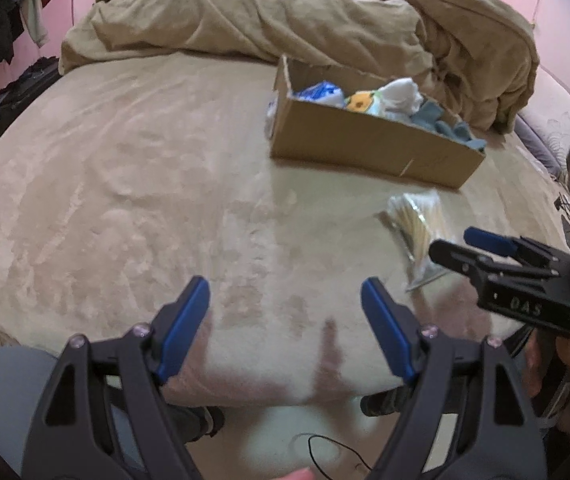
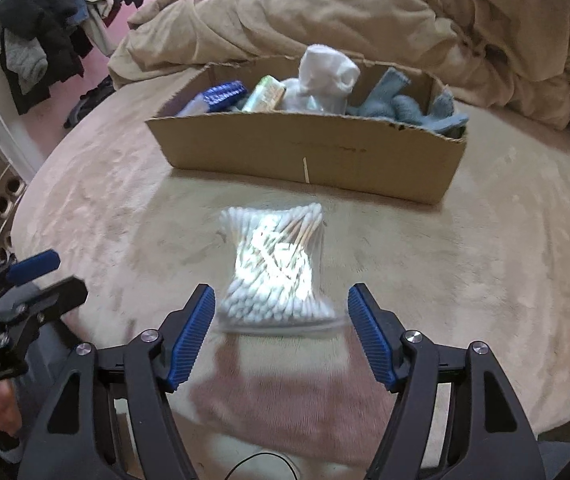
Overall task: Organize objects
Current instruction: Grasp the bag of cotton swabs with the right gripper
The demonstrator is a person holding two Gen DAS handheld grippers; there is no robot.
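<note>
1. Two handheld grippers hover over a beige bed (image 2: 485,264).
2. The right gripper (image 2: 281,300) is spread wide and holds nothing; one clear bag of cotton swabs (image 2: 275,268) lies on the bed between its blue pads (image 2: 193,332), touching neither.
3. The left gripper (image 1: 285,292) is equally wide and holds nothing.
4. One open cardboard box (image 2: 305,152) sits beyond the bag, holding one white bundle (image 2: 325,76), blue cloths (image 2: 401,104) and two packets.
5. One rumpled tan duvet (image 2: 365,12) lies behind the box.
</note>
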